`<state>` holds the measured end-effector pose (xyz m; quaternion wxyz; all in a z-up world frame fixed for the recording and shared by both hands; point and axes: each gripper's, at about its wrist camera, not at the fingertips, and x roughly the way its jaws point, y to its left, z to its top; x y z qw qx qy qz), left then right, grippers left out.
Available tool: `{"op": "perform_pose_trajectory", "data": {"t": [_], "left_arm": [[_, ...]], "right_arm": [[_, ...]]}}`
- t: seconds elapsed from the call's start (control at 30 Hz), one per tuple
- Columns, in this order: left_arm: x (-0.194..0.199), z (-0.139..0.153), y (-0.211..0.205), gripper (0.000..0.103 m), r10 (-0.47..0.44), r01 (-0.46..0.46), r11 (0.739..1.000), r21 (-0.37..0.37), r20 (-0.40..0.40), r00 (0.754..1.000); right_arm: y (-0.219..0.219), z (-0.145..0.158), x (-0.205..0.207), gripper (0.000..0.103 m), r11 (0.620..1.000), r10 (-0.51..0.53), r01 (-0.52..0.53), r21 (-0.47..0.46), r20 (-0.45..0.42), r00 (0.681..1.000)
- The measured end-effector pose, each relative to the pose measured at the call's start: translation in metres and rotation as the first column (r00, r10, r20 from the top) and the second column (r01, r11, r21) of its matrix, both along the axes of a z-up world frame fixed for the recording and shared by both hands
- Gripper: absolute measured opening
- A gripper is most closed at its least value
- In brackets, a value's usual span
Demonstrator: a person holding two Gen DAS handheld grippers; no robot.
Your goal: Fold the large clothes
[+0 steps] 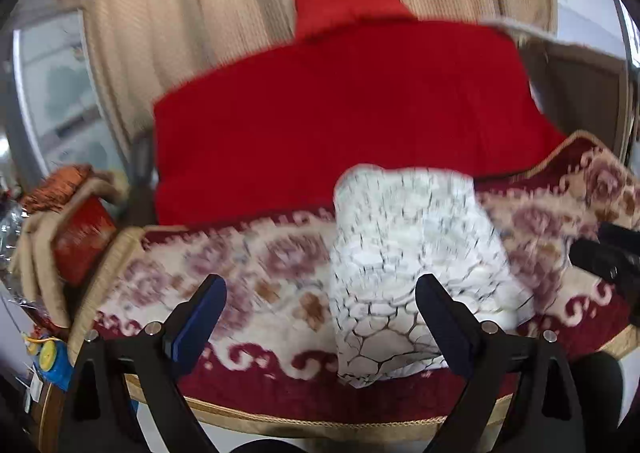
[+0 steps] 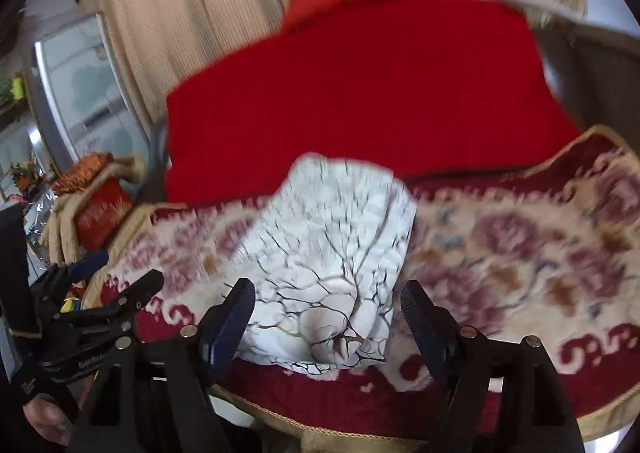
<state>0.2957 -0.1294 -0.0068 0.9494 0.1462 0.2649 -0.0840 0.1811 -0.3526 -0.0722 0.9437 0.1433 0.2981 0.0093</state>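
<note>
Garment (image 2: pixel 332 277) folded compact on floral blanket (image 2: pixel 520 253)
Looks nearly finished; left gripper (image 1: pixel 320 321) and right gripper (image 2: pixel 328 321) both wide, holding nothing

Both your wrist views: even, soft daylight, brightest at the window (image 1: pixel 60 93) on the left. No hard shadows, no glare. Motion blur smears the white patterned cloth (image 1: pixel 404 261), floral blanket (image 2: pixel 520 253) and red fabric (image 2: pixel 360 93) edges. Fisheye bends the curtain (image 1: pixel 200 13); corners vignette black. Your near fingers (image 2: pixel 236 317) stay sharp
</note>
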Motion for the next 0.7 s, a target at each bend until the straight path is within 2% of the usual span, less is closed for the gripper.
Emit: {"op": "perform_pose_trajectory", "data": {"t": [0.13, 0.2, 0.3, 0.37, 0.5, 0.7], "left_arm": [[-0.035, 0.041, 0.013, 0.100, 0.029, -0.025, 0.998, -0.053, 0.075, 0.997], [-0.056, 0.060, 0.021, 0.102, 0.060, -0.051, 0.997, -0.064, 0.142, 0.988], [-0.080, 0.082, 0.029, 0.102, 0.074, -0.059, 0.995, -0.079, 0.199, 0.977], [-0.091, 0.092, 0.034, 0.102, 0.093, -0.074, 0.993, -0.090, 0.226, 0.970], [-0.111, 0.112, 0.045, 0.102, 0.127, -0.100, 0.988, -0.113, 0.265, 0.956], [-0.134, 0.132, 0.056, 0.102, 0.166, -0.131, 0.983, -0.129, 0.312, 0.936]], "right_arm": [[0.008, 0.036, -0.042, 0.079, 0.999, -0.036, 0.038, -0.028, 0.064, 0.997], [0.013, 0.051, -0.059, 0.079, 0.998, -0.047, 0.051, -0.044, 0.090, 0.995], [0.025, 0.068, -0.080, 0.079, 0.994, -0.055, 0.065, -0.083, 0.119, 0.991], [0.033, 0.079, -0.093, 0.079, 0.992, -0.056, 0.071, -0.106, 0.138, 0.989], [0.044, 0.096, -0.110, 0.079, 0.995, -0.038, 0.053, -0.090, 0.165, 0.986], [0.060, 0.107, -0.121, 0.079, 0.995, -0.009, 0.026, -0.096, 0.170, 0.985]]}}
